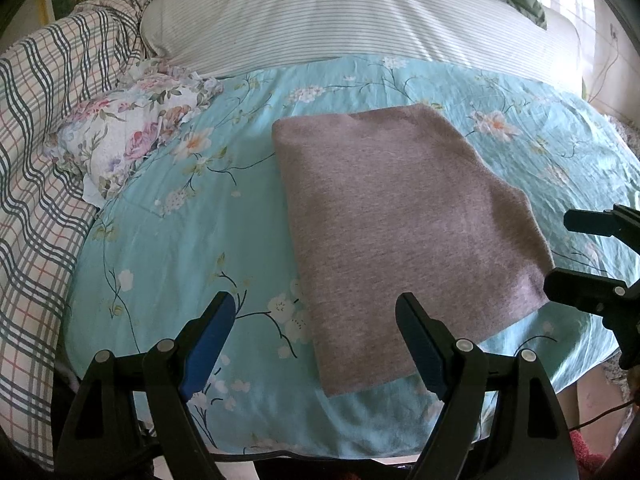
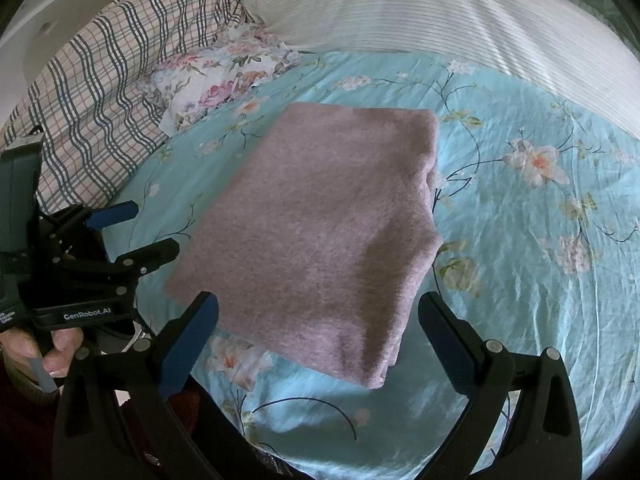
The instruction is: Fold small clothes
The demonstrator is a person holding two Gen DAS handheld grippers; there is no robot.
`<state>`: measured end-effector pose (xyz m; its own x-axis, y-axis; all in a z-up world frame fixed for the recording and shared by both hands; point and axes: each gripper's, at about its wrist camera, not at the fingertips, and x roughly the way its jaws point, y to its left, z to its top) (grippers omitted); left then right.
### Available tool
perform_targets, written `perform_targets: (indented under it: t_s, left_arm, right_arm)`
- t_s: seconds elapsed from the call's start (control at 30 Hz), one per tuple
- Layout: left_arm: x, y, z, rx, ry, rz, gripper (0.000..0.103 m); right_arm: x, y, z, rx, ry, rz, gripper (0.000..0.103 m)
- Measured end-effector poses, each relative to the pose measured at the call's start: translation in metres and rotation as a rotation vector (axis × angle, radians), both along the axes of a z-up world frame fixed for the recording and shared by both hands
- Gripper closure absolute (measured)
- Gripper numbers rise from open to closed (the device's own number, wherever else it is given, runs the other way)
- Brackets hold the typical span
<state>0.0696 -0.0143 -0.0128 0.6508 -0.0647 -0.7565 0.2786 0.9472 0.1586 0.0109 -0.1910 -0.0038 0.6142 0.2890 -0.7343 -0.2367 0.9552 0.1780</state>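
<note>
**Folded Sweater Lies Between Your Two Grippers**

Your left gripper (image 1: 316,324) is spread wide and holds nothing. Your right gripper (image 2: 318,324) is spread wide too, with nothing in it. The pinkish-gray sweater (image 1: 400,232) is folded into a neat block on the blue flowered sheet (image 1: 168,240). It lies just ahead of both grippers, a bit to the right of your left one and straight in front of your right one. Past the sweater lies a striped pillow (image 1: 320,12). Far off to the left are a small flowered pillow (image 1: 132,132) and a checked blanket (image 1: 44,128).
</note>
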Motion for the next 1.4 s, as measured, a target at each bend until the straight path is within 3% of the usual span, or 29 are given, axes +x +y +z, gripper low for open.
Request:
perform_targets:
  t_s: [1.4]
  left_arm:
    - [-0.0013,-0.0026,0.0001,0.001,0.001,0.004,0.020]
  right_arm:
    - [0.0008,0.0006,-0.0004,0.002,0.004,0.014,0.003]
